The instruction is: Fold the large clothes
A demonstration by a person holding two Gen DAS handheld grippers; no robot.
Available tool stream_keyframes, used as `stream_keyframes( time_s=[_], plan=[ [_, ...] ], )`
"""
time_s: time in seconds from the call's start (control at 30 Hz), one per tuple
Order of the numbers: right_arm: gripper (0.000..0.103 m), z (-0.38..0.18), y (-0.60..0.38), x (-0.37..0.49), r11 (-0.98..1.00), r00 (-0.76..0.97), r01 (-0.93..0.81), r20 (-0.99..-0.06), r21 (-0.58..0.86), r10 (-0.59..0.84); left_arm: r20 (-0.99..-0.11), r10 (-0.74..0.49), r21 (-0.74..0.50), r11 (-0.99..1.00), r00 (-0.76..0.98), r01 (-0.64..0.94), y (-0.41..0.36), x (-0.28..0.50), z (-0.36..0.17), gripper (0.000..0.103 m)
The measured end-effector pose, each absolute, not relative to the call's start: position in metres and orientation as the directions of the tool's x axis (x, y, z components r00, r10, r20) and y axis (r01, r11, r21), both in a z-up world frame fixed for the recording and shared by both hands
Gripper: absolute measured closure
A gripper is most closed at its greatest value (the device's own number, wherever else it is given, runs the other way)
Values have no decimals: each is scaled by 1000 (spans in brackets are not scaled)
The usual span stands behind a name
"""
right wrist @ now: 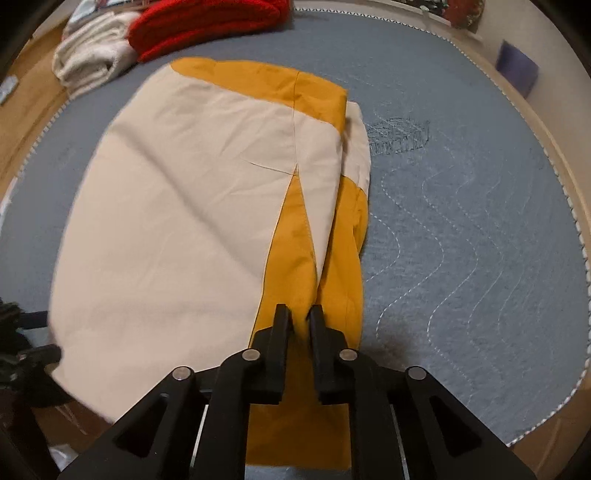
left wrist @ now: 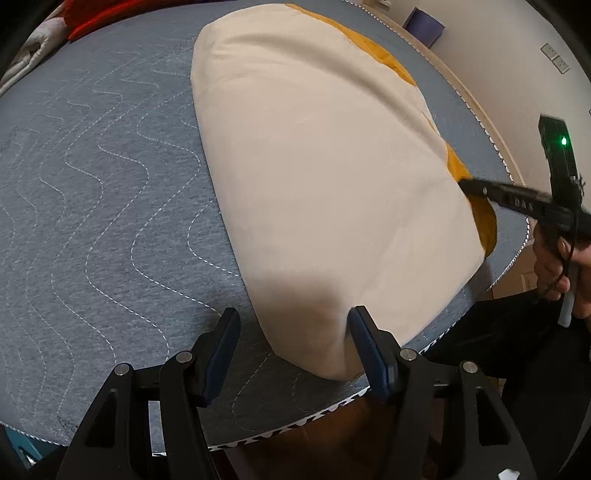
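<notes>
Your cream-and-mustard garment (right wrist: 166,229) is folded lengthwise already, left gripper (left wrist: 291,328) spread wide, right gripper (right wrist: 300,317) barely parted over mustard cloth, cross-folds left.

Both cameras looked steeply down, close over the cream and yellow garment (left wrist: 325,177) (right wrist: 177,221), from opposite sides.

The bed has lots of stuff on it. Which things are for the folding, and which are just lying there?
For the folding: cream and yellow garment, left gripper, right gripper.

Just lying there: red clothes, white clothes.
</notes>
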State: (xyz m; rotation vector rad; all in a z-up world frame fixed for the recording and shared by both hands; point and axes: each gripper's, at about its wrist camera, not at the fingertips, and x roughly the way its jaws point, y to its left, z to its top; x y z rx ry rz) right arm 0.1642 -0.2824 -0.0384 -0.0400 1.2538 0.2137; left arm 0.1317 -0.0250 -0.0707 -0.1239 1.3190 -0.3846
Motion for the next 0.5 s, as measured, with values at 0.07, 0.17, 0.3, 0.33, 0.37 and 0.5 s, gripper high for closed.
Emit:
stream_keyframes(
  time_s=[0.07,0.17,0.3,0.33,0.37,0.5],
  plan=[
    [75,-42,-291,159,978,265,-178,-951,112,158,-913,-356,-314,925,200,211,-23,128,-69,45],
    [73,-51,-299,151,974,215,-198,-965,108,150,-915,-362,-320,920,180,228,-26,128,-73,45],
    [73,-67,-304,140,971,137,-226,-985,75,108,-931,-333,-298,929,146,218,-29,132,-85,39],
    [73,-71,-304,139,971,121,-231,-988,65,95,-932,-334,-301,930,143,212,-28,132,-85,39],
    [73,-72,-304,138,970,115,-235,-990,57,86,-932,-333,-299,930,144,212,-30,133,-84,38],
    [73,-63,-300,136,969,162,-247,-985,20,62,-934,-299,-250,938,195,241,-37,130,-74,38]
  ],
)
